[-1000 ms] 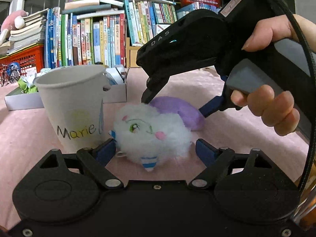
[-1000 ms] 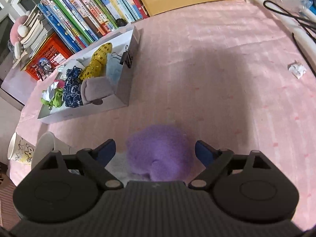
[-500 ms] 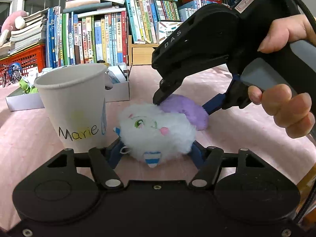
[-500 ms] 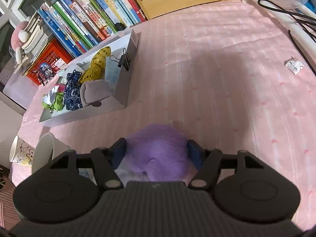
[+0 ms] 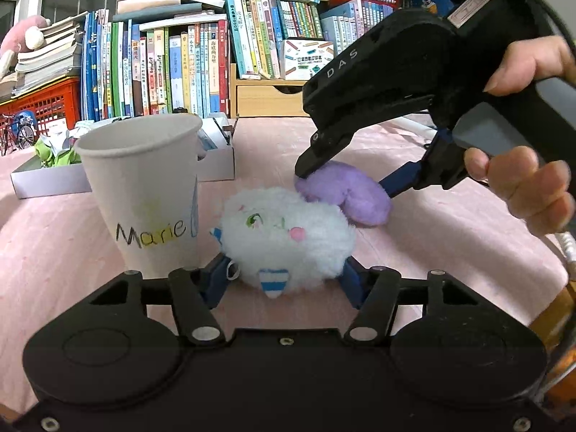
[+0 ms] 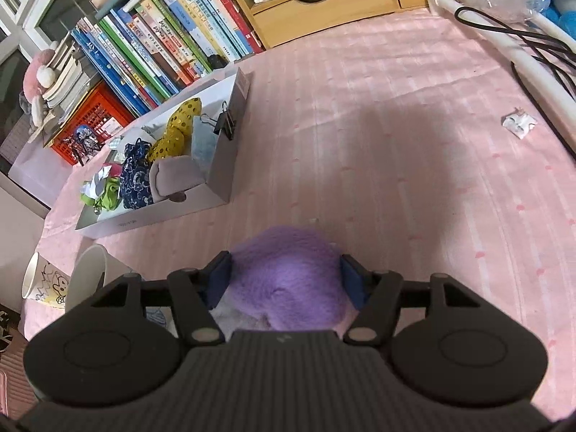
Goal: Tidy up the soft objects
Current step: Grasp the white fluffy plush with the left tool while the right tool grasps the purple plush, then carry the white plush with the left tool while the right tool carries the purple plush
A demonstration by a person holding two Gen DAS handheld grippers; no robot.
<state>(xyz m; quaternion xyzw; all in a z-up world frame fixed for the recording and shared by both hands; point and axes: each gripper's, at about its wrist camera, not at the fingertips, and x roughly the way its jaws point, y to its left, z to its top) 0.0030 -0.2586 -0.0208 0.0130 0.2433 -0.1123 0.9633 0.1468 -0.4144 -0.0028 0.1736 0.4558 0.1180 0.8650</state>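
A fluffy white plush toy (image 5: 284, 237) with a face lies on the pink cloth. My left gripper (image 5: 284, 280) is shut on it, blue pads pressing both sides. Just behind it lies a purple plush toy (image 5: 345, 190), also in the right wrist view (image 6: 291, 277). My right gripper (image 6: 286, 279) comes down from above and is shut on the purple toy; it also shows in the left wrist view (image 5: 345, 180). A grey open box (image 6: 223, 165) holding several soft cloth items stands at the back left.
A white paper cup (image 5: 144, 190) marked "Marie" stands directly left of the white toy. A second drawn-on cup (image 6: 43, 280) lies further left. Books and a wooden drawer unit (image 6: 324, 3) line the back. Cables (image 6: 518, 39) and a crumpled paper (image 6: 518, 122) lie at right.
Both grippers have closed: the left onto the white plush toy, the right onto the purple one. Both were open around the toys a second ago.
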